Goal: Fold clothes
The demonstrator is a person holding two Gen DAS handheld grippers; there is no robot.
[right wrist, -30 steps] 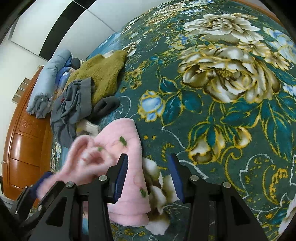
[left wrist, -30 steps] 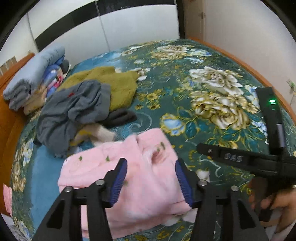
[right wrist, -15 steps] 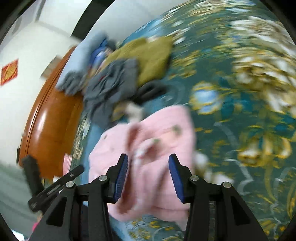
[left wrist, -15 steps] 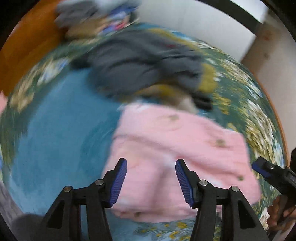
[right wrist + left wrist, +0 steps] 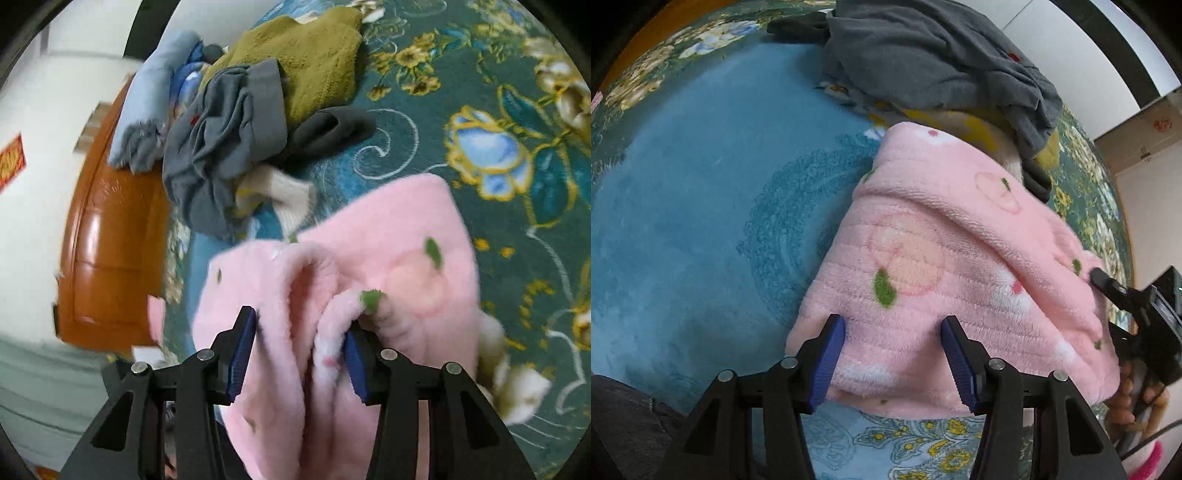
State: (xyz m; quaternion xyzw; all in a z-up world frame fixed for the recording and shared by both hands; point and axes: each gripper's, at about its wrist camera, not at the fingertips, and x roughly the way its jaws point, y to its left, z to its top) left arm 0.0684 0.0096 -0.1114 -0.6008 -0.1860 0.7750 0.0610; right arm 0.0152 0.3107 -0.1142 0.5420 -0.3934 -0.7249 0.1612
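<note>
Pink fleece garment (image 5: 953,266) lies bunched on the bed (image 5: 701,221): soft, thick, light, best pinched at its edges. Left gripper (image 5: 893,360) fingers spread wide; right gripper (image 5: 298,360) fingers parted around a fold.

Left tool (image 5: 892,354) swung low over pink fleece garment (image 5: 960,266), right tool (image 5: 299,354) now astride its folds

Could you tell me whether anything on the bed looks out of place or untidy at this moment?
Yes. Behind the pink fleece garment, a grey garment lies crumpled in an unfolded heap, partly over an olive fleece and a cream piece. The pink fleece itself is bunched into ridges between the right gripper fingers rather than lying flat.
</note>
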